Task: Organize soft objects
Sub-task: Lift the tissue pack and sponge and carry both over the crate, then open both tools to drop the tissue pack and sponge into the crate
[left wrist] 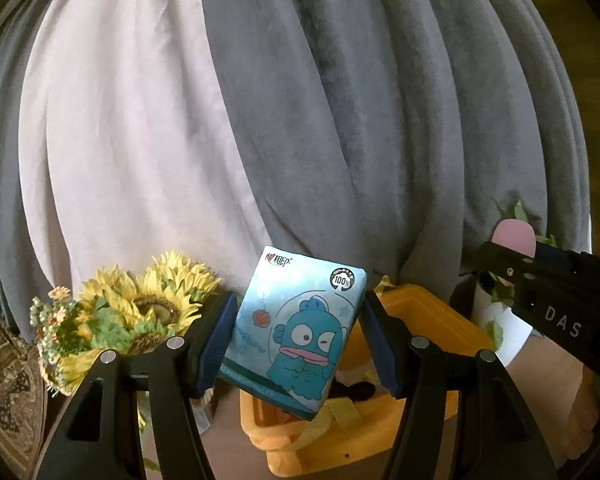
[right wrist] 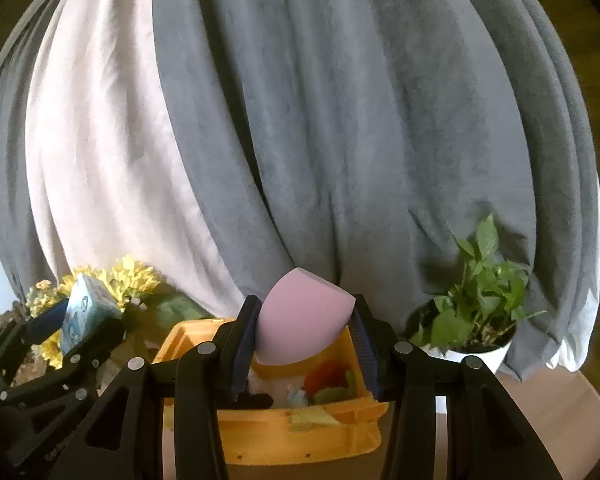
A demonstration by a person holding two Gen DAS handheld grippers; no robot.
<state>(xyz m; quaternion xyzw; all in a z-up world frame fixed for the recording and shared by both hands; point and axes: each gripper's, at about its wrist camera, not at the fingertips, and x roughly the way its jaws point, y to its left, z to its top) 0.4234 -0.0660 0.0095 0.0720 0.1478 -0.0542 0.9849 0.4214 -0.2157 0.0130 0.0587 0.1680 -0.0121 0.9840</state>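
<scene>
While left tongs [left wrist: 298, 334] clamp the tissue pack [left wrist: 296, 332], right tongs [right wrist: 306, 334] pinch the pink sponge [right wrist: 300, 316].

My left claw [left wrist: 298, 340] holds the tissue pack [left wrist: 296, 332] above the bin [right wrist: 268, 436] (small things lie in it), my right claw [right wrist: 304, 344] holds the sponge [right wrist: 300, 320] beside it, flowers [left wrist: 140, 304] left, potted plant [right wrist: 476, 304] right, curtains [right wrist: 340, 140] behind.

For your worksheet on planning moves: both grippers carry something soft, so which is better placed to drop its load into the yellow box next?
Probably the right gripper: its pink egg-shaped sponge sits nearly above the open yellow plastic box. The left gripper, holding the blue cartoon tissue pack, stands further left, beside the sunflowers.
</scene>
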